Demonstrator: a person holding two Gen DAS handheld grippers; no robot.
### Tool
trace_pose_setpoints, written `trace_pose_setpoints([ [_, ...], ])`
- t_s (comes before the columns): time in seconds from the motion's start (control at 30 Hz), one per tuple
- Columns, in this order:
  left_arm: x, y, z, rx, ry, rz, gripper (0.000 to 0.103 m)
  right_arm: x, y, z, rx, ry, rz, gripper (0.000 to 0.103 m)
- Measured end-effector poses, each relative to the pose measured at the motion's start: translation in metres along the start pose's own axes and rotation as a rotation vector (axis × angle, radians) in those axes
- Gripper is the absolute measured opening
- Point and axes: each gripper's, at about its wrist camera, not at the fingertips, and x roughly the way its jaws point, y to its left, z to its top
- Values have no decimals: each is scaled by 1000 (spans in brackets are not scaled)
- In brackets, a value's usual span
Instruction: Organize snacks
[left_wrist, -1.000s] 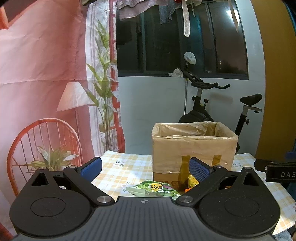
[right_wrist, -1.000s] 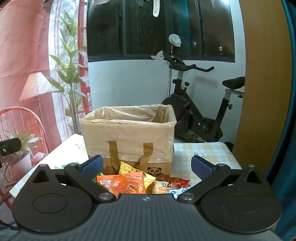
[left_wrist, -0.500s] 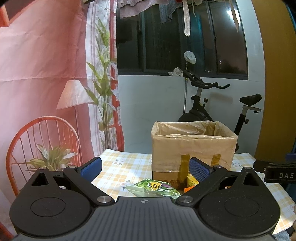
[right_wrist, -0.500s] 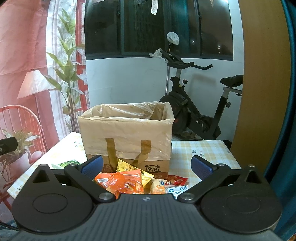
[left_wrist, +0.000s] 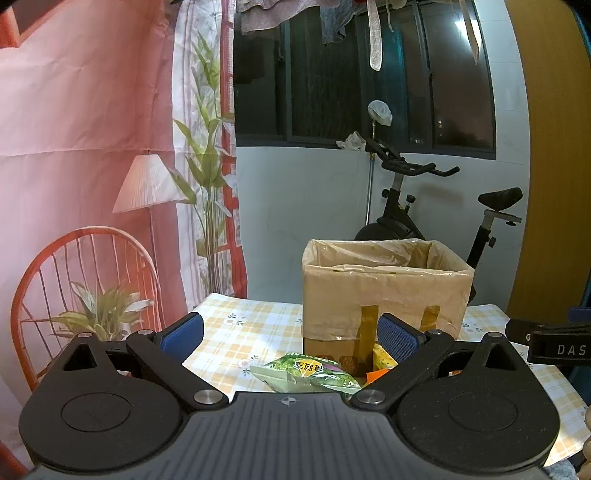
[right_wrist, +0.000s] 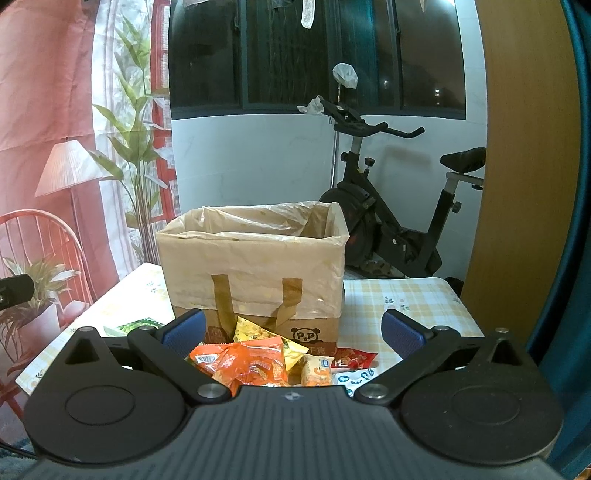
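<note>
— How do the jaws stand?
— Both grippers, left (left_wrist: 290, 330) and right (right_wrist: 291, 330), gape wide, holding nothing.
— The snacks?
— Green packet (left_wrist: 308, 374) lies between the left jaws; orange packet (right_wrist: 247, 363) between the right, before the box (right_wrist: 255, 266) on the desk (right_wrist: 402, 306).

Right claw (right_wrist: 291, 334) edged closer toward box (right_wrist: 253, 266), snacks (right_wrist: 255, 363).

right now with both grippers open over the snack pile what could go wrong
The orange packet overlaps the yellow packet, so the right gripper may pinch both or drag neighbours. The plastic liner drapes loosely over the box rim and could catch a packet. The green packet lies flat, so the left gripper may slip.
</note>
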Motion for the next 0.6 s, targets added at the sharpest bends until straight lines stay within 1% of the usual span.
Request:
trace_pose_setpoints([
  [0.6,0,0,-1,-3,0,1,101,1,0,0,2,4,0,103],
])
